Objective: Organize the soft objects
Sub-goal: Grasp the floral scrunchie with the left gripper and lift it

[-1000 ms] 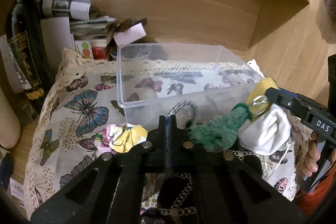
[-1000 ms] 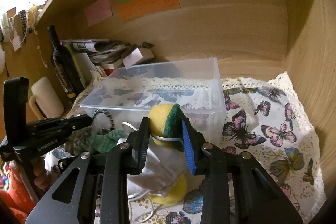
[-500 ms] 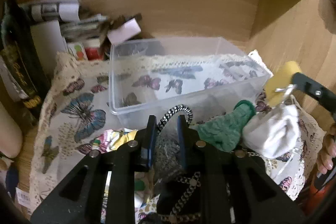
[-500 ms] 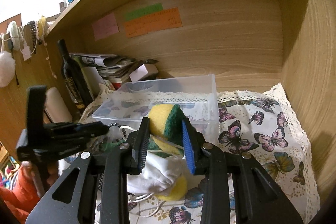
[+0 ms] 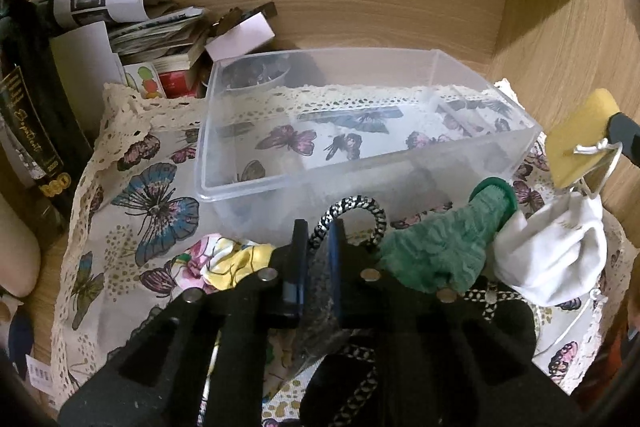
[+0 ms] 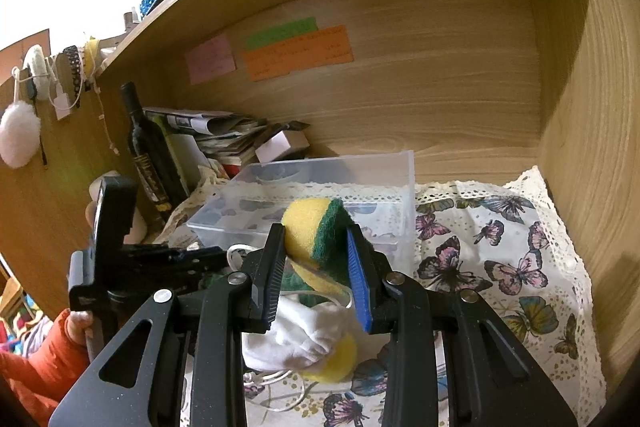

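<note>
My right gripper (image 6: 316,239) is shut on a yellow-and-green sponge (image 6: 310,231) and holds it above the cloth, just in front of the clear plastic box (image 6: 406,187). The sponge also shows at the right edge of the left wrist view (image 5: 580,139). My left gripper (image 5: 318,231) is shut on a black-and-white braided cord (image 5: 352,211) close to the near wall of the box (image 5: 360,179). A green knitted sock (image 5: 444,243), a white sock (image 5: 556,255) and a floral cloth (image 5: 224,263) lie on the butterfly tablecloth (image 5: 132,211).
A dark wine bottle (image 5: 28,99) stands at the left. Papers and small boxes (image 5: 160,35) are piled behind the clear box. Wooden shelf walls (image 6: 580,107) close the back and right. A second yellow sponge (image 6: 340,359) lies under the white sock.
My left gripper has closed on the braided cord and lifted it. My right gripper has raised the sponge off the white sock and up toward the box.
</note>
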`<state>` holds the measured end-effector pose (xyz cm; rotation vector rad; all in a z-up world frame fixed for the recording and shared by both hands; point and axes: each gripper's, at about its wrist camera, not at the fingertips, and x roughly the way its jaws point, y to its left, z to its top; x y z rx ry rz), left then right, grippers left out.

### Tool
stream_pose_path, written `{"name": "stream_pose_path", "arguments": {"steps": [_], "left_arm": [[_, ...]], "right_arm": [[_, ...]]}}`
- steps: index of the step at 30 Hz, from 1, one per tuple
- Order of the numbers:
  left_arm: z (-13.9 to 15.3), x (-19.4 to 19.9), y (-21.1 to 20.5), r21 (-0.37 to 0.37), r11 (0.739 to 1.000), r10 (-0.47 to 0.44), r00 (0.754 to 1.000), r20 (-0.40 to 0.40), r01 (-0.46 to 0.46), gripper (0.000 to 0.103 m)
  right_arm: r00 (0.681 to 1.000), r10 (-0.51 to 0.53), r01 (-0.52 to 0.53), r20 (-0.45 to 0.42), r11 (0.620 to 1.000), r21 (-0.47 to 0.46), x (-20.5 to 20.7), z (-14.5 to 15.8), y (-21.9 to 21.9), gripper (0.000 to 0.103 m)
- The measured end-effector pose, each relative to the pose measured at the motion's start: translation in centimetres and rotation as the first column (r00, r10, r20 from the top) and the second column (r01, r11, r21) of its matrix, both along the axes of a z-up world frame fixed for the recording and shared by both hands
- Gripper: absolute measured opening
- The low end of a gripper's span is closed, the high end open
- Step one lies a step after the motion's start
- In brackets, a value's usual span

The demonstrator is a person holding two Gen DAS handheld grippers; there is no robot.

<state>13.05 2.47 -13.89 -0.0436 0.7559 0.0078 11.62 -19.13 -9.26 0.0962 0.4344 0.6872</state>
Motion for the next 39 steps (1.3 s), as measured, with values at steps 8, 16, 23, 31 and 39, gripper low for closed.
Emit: {"name": "stream_pose_path", "arguments": {"steps": [8,16,23,31,39], "left_arm": [[1.9,-1.8,-0.6,0.019,1.0,-0.012,0.997,0.078,0.01,0.0],[5.2,-4.3,-1.4,0.036,0.999,-0.047,0.982,0.181,0.041,0.0],[5.0,-4.5,1.0,0.018,1.0,0.006,0.991,0.131,-0.008,0.014],[2.3,-4.2,4.6,-0.002,0.998,0.066,0.997,0.037,-0.066,0.074],[-1.1,-2.7,6.1,-0.097,0.993,0.063,0.994,-0.084,-0.071,0.074]], "right_arm": [[1.0,0.002,-0.003,0.018,1.0,0.026,-0.3,0.8,-0.2,0.028],[0.998,0.004,-0.007,0.059,0.999,0.042,-0.5,2.1,-0.1,0.028],[0.998,0.017,-0.019,0.056,0.999,0.038,0.1,2.3,0.5,0.028],[0.998,0.005,-0.007,0.055,0.999,0.047,0.8,2.5,0.3,0.028],[1.0,0.012,-0.012,0.029,1.0,0.018,1.5,1.9,1.1,0.028]]}}
